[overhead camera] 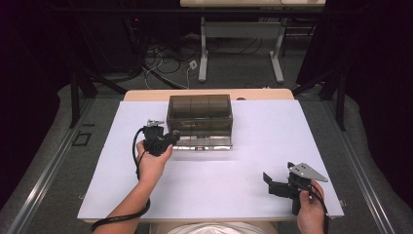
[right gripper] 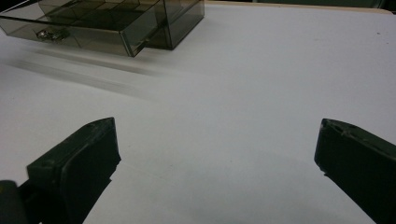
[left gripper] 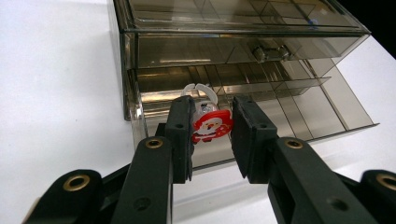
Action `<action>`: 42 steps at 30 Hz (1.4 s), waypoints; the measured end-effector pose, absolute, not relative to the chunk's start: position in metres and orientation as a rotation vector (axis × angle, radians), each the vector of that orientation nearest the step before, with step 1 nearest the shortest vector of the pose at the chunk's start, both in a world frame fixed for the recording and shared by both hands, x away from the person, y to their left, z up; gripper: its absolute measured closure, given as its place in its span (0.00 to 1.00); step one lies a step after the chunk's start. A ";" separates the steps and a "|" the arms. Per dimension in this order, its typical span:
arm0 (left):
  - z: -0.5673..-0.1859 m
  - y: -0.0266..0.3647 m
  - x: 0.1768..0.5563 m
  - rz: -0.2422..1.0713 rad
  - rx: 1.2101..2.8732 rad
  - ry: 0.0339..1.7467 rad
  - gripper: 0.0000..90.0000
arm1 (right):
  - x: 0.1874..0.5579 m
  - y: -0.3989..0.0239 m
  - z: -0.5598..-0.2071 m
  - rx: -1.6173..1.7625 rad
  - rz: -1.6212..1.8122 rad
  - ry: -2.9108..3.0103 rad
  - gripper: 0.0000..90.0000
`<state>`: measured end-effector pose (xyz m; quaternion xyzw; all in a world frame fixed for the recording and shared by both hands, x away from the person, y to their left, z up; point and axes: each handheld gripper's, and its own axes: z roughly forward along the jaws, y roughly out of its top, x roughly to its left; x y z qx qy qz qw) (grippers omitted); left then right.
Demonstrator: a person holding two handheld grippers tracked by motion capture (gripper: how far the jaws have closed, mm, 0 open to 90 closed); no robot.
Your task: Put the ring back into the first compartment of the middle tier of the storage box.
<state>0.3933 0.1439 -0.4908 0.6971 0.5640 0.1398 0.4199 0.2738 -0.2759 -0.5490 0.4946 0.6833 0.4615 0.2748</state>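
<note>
From above, the left tool (overhead camera: 168,140) sits at the open bottom drawer (overhead camera: 204,142) of a smoky plastic box (overhead camera: 198,113); the right tool (overhead camera: 273,185) rests apart, jaws spread.

Left gripper view: jaws pinch a Santa ring (left gripper: 211,125) just over the drawer. Likely next: lower and release. Which compartment lies beneath is unclear.

Right gripper view: bare worktop (right gripper: 243,93) ahead.

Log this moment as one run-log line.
left gripper: holds Santa ring over open bottom drawer | right gripper: open, idle above table
</note>
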 end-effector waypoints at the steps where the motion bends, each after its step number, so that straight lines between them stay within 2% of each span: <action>1: -0.491 0.144 0.394 0.345 1.755 1.415 0.77 | 0.274 -0.276 -0.549 1.329 1.240 1.838 0.00; 27: -0.511 0.138 0.408 0.294 1.757 1.481 0.76 | 0.274 -0.276 -0.549 1.325 1.245 1.840 0.00; 42: -0.515 0.136 0.410 0.310 1.757 1.489 0.76 | 0.274 -0.276 -0.549 1.322 1.244 1.841 0.00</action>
